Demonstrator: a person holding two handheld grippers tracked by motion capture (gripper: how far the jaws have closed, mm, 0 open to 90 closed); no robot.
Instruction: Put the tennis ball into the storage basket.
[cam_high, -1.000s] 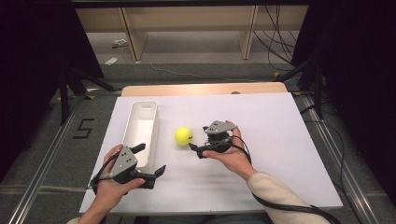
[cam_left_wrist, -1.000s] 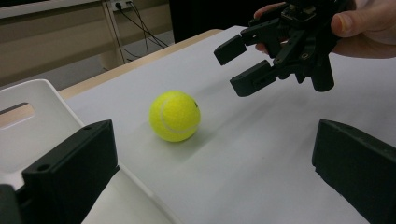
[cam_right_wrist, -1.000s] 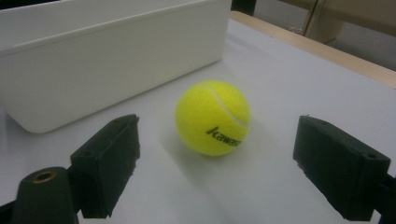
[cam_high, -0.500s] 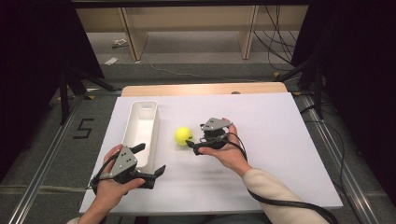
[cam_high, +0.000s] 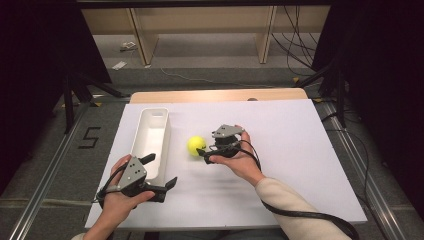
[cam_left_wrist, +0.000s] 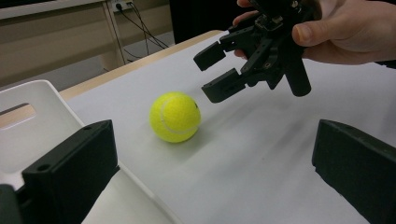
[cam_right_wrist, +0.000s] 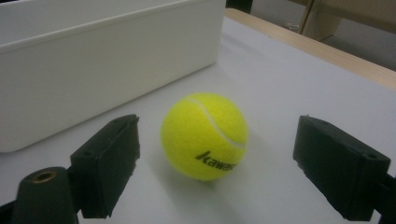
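Spreading wide at mid-frame in the high view, right gripper (cam_high: 204, 153) jaws, with the ball (cam_high: 196, 145) lying just ahead of them on the white board (cam_high: 300, 150), untouched. Gaping wide too at lower left, left gripper (cam_high: 161, 173), beside the tray (cam_high: 150, 136).

"Kawas…" on tennis ball (cam_right_wrist: 204, 135); floor (cam_high: 60, 165) "5" (cam_high: 90, 137)

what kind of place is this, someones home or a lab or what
Most likely a lab or recording setup, not a home: a white board as work surface, black drapes, a floor rail marked 5, handheld grippers around one tennis ball.
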